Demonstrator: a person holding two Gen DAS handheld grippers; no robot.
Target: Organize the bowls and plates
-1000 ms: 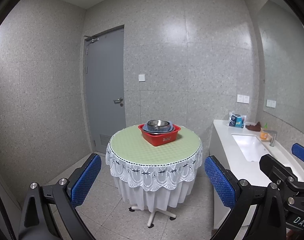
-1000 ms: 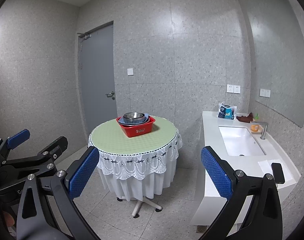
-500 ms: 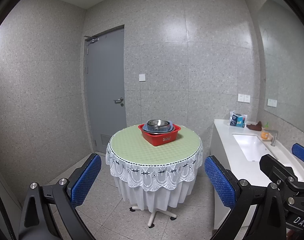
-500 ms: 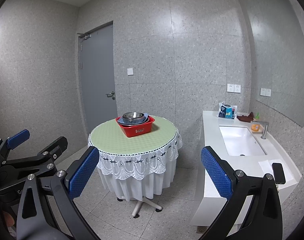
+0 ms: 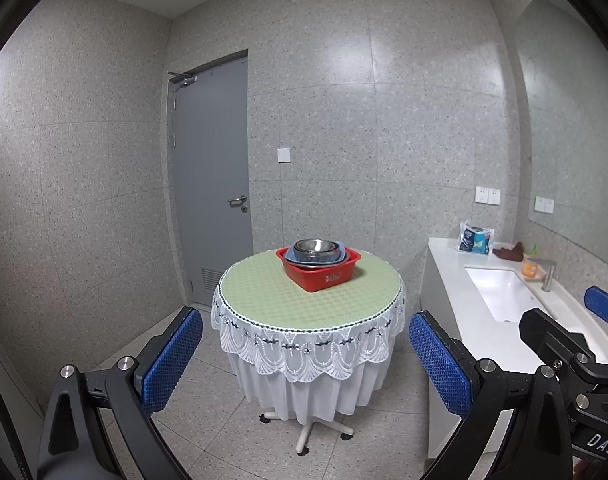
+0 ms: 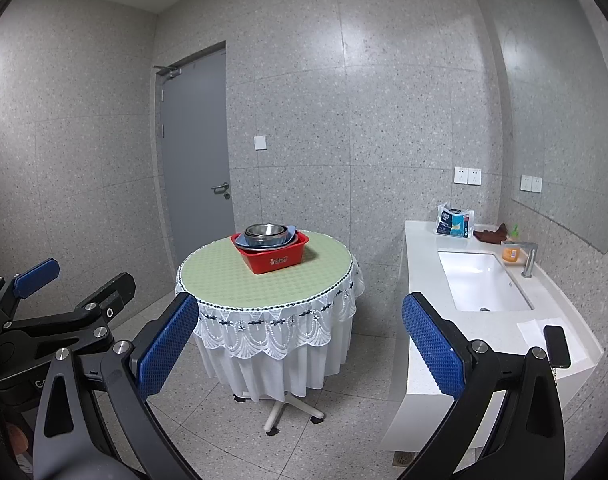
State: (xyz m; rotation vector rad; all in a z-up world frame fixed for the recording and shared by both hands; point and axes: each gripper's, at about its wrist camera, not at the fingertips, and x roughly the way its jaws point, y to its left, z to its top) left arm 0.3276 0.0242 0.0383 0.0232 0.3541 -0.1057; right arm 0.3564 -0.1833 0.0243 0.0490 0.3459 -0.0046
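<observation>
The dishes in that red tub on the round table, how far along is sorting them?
Nothing looks done yet. The metal bowl sits nested on the blue dishes inside the red tub on the round table. Nothing is in hand: the left claw and right claw are both open, empty and well short of the table. All the unstacking and sorting is left.

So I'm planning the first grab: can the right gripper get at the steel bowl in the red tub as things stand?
Probably not yet. The right gripper is open and well short of the table. Nothing blocks the way; the steel bowl sits uncovered atop the stack in the red tub.
</observation>
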